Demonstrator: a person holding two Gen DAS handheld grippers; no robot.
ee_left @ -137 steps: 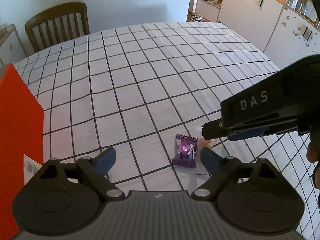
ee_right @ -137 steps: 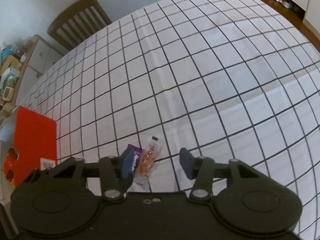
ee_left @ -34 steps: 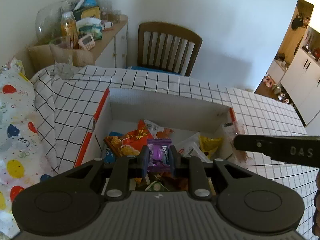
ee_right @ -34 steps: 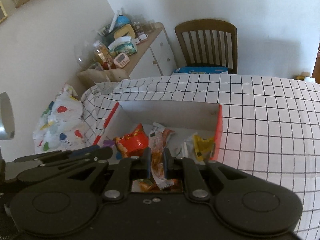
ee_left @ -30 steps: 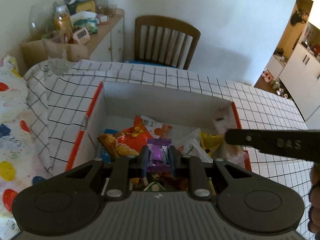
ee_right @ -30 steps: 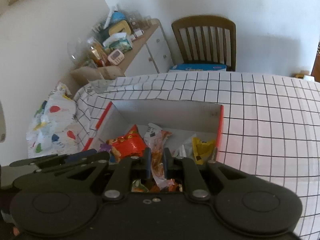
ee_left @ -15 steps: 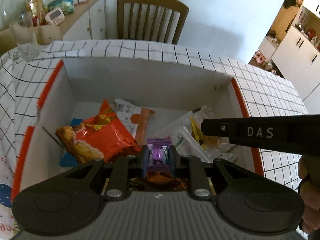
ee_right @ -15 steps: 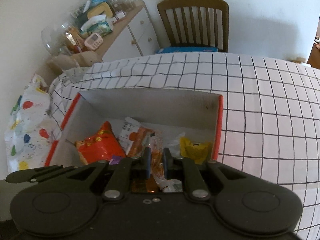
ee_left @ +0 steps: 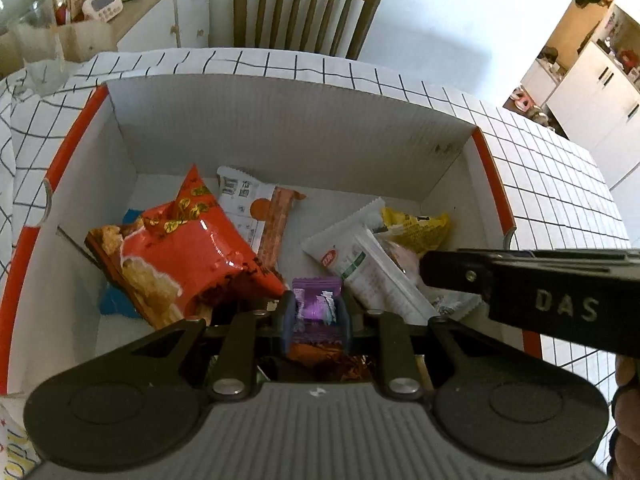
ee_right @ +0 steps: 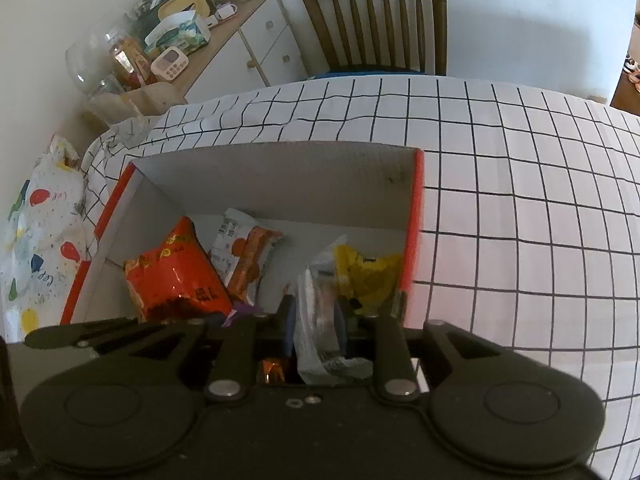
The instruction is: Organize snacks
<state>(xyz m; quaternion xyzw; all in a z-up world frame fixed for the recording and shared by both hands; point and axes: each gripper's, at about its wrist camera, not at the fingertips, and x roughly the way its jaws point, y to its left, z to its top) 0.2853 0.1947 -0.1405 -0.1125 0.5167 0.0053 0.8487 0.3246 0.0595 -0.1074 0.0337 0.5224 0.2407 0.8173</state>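
Note:
A white cardboard box with red rims [ee_left: 280,132] stands on the checked tablecloth and holds several snack packets. My left gripper [ee_left: 316,314] is shut on a small purple candy packet [ee_left: 316,304], held low over the box's near side. My right gripper [ee_right: 314,320] is shut on a clear packet of orange snacks [ee_right: 320,320] above the box's [ee_right: 280,176] right part; it also shows from the side in the left wrist view [ee_left: 520,280]. In the box lie a red chip bag [ee_left: 180,248], a white-and-orange packet [ee_left: 256,208], a white packet [ee_left: 360,264] and a yellow packet [ee_left: 416,224].
A wooden chair [ee_left: 304,12] stands behind the table. A sideboard [ee_right: 240,32] with jars, a tissue box and a timer is at the back left. A balloon-print bag [ee_right: 36,248] lies left of the box. The checked table [ee_right: 520,200] extends right.
Both grippers have carried their packets from the table over to the box and have come lower and closer over it. Both stay shut on their packets.

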